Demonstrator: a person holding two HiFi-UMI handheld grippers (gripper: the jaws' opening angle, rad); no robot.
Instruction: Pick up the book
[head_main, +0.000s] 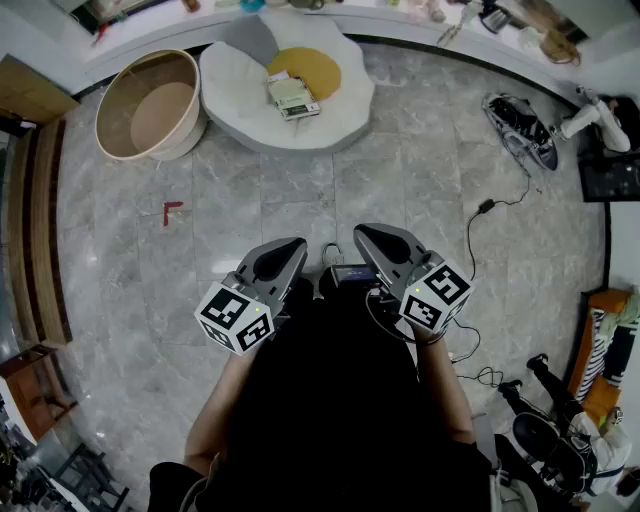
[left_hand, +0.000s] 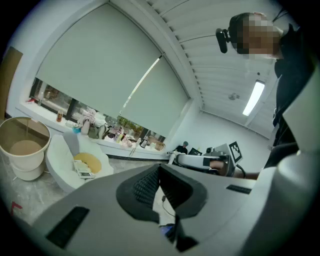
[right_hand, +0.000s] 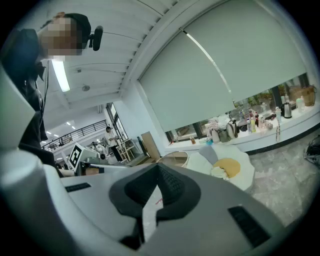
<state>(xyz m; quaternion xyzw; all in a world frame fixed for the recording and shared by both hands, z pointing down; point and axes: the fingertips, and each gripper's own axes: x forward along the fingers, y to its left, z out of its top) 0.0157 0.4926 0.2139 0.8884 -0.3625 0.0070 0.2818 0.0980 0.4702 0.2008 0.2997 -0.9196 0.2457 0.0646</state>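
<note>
The book lies on a yellow round cushion in a white flower-shaped seat on the floor, far ahead of both grippers. It is small in the left gripper view and in the right gripper view. My left gripper and right gripper are held side by side close to the person's body, well short of the seat. Both point roughly level toward it. Each has its jaws shut with nothing between them, as seen for the left gripper and the right gripper.
A round beige tub stands left of the seat. A red corner mark is on the grey tiled floor. Dark shoes and a black cable lie at the right. A window ledge with bottles runs behind the seat.
</note>
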